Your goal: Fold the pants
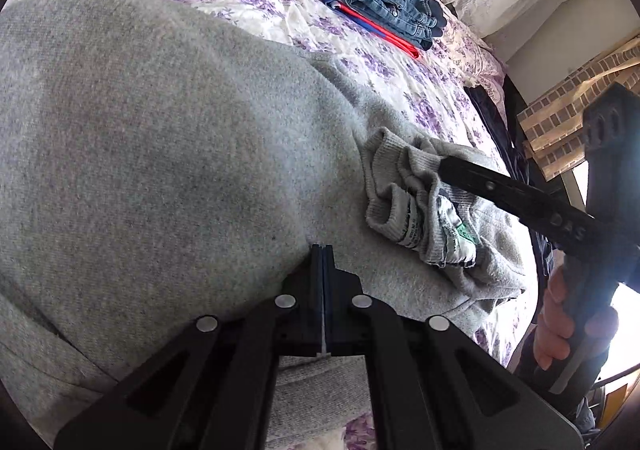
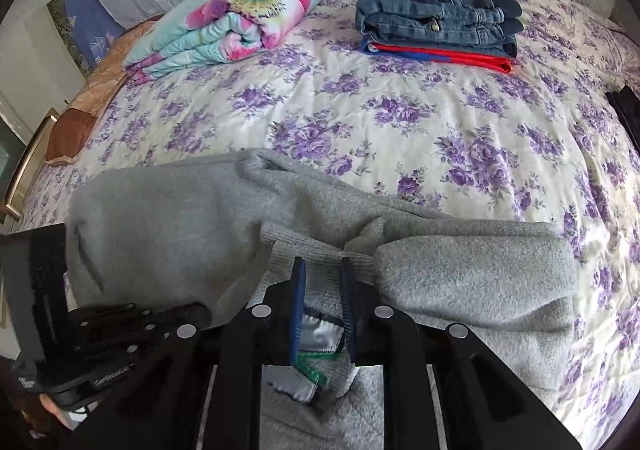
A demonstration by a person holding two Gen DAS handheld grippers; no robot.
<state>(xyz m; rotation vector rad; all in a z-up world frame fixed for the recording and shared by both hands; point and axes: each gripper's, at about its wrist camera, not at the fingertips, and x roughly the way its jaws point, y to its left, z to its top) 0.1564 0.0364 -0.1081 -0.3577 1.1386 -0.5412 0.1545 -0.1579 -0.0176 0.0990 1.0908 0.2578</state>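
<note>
One pair of grey sweatpants (image 2: 460,270) lies across the near edge of the flowered bed (image 2: 400,122), its ribbed waistband (image 2: 320,250) bunched with the label showing. The right tool (image 2: 323,302) stands narrow, jaws pinching that waistband; the left tool (image 1: 322,270) is fully closed, and whether it grips fabric cannot be told. The fold will likely go best if both grips stay firm and the cloth is carried over evenly so no wrinkle sets. Behind, one folded pair of jeans (image 2: 440,14) tops one red-and-blue garment (image 2: 440,54); one rolled floral blanket (image 2: 240,18) rests beside.
</note>
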